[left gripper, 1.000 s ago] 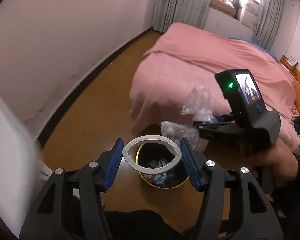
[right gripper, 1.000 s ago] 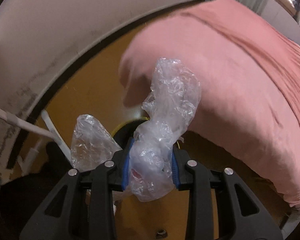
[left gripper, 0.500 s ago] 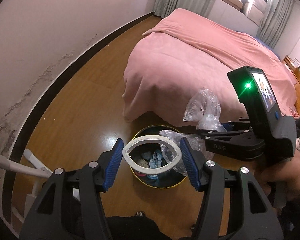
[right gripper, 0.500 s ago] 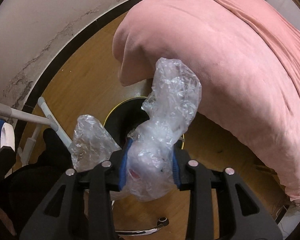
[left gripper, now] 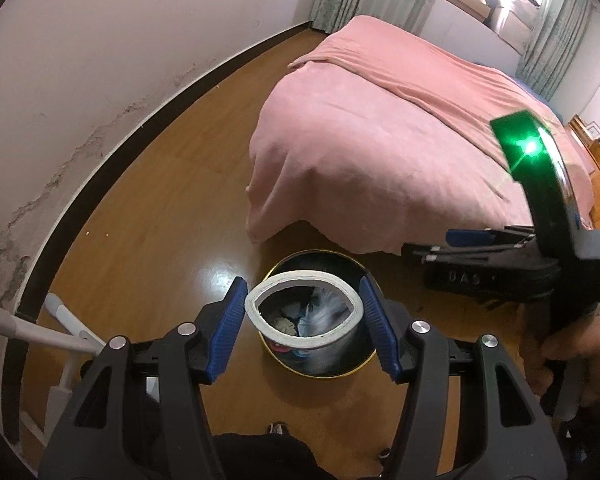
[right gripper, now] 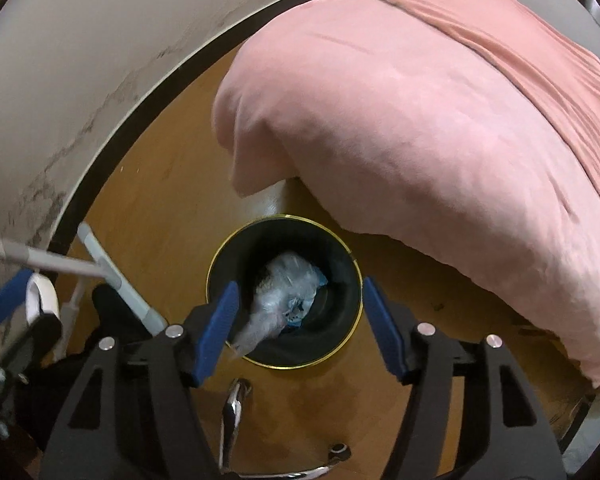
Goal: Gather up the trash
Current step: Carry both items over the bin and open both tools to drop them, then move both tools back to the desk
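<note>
The right gripper (right gripper: 300, 320) points steeply down over the round black bin (right gripper: 342, 248) with its yellow rim, which stands on the wooden floor (right gripper: 172, 184) at the near corner of the pink bed (right gripper: 440, 120). Its jaws have just been opening and now stand wide apart, released, with nothing pressed between the blue pads. The crumpled clear plastic bag (right gripper: 284, 284) lies in the bin below them, one blurred tail of it reaching over the near left part of the rim, close by the left pad; whether it touches the pad cannot be told.

The left gripper (left gripper: 303, 316) hangs to the left, above the same bin. Its jaws are partly open and clenched on a white ring of tape (left gripper: 304, 310), squeezed into an oval between the two blue pads. Through the ring the bin's contents show: the pale bag and bits of blue and white rubbish. A white pole (right gripper: 112, 276) lies on the floor left of the bin.
</note>
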